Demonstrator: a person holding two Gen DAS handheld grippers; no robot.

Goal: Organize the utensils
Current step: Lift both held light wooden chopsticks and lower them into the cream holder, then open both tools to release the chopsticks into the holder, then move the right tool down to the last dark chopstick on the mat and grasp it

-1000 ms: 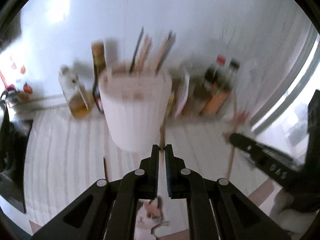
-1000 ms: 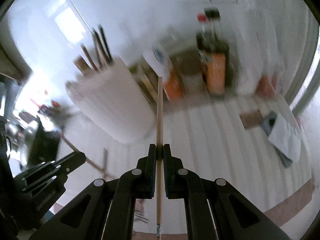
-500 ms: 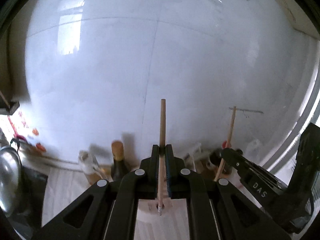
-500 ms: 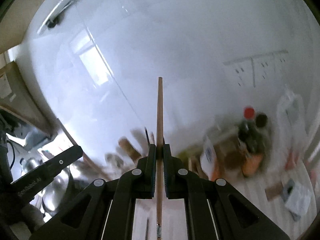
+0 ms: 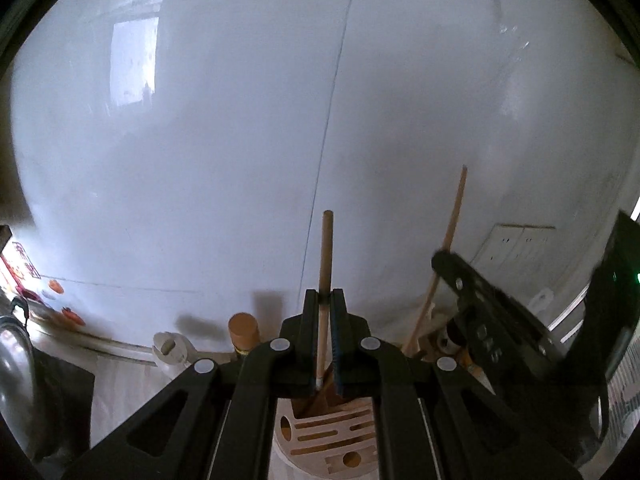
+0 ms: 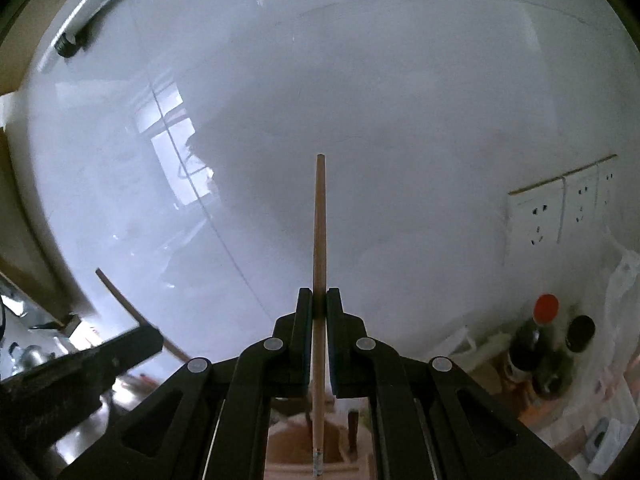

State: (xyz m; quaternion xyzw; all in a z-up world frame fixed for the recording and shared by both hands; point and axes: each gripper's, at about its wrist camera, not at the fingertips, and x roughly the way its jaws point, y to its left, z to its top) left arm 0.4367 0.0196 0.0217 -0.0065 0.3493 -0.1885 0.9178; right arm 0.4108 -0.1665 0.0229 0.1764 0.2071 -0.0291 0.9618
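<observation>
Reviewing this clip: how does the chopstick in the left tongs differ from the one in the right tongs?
The left chopstick sticks out only a short way past the left tongs; the right chopstick reaches much farther beyond the right tongs. The left chopstick's lower tip ends between the jaws; the right chopstick's tip runs on well below them. Both are plain wood, clamped upright above the slotted utensil holder.

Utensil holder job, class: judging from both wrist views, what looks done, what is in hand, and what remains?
Done: the left gripper and right gripper are each shut on one wooden chopstick, lifted against the white wall. In hand: both sticks sit above the slotted holder. Left: lowering each chopstick into the holder's openings and letting go.
</observation>
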